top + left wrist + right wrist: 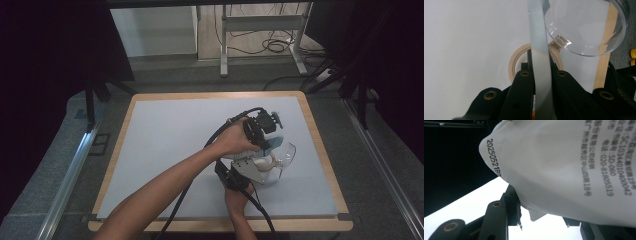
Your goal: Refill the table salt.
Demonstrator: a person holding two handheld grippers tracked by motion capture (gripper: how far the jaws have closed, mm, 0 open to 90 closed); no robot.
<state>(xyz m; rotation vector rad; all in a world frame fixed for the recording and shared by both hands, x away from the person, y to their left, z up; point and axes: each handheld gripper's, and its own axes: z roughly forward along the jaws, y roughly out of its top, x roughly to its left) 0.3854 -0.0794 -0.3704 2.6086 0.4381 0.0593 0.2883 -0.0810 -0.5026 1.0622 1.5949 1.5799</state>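
Note:
A white packet (564, 170) with black printed text and a date code sits between my right gripper's (542, 210) jaws, which are shut on its lower edge; one corner looks torn. In the high view the right gripper (264, 164) points up from the near side, with the packet (262, 162) beside a clear glass cup (286, 154). My left gripper (269, 142) reaches in from above and is shut on a light blue strip (274, 144). In the left gripper view the strip (537, 37) runs straight up from the shut left gripper (540, 68), with the tilted clear cup (586, 27) at the upper right.
A beige ring like a tape roll (512, 65) lies on the white mat (165, 145) behind the left jaws. The table's wooden rim (320, 145) runs close on the right of the cup. Cables trail from both grippers toward the near edge.

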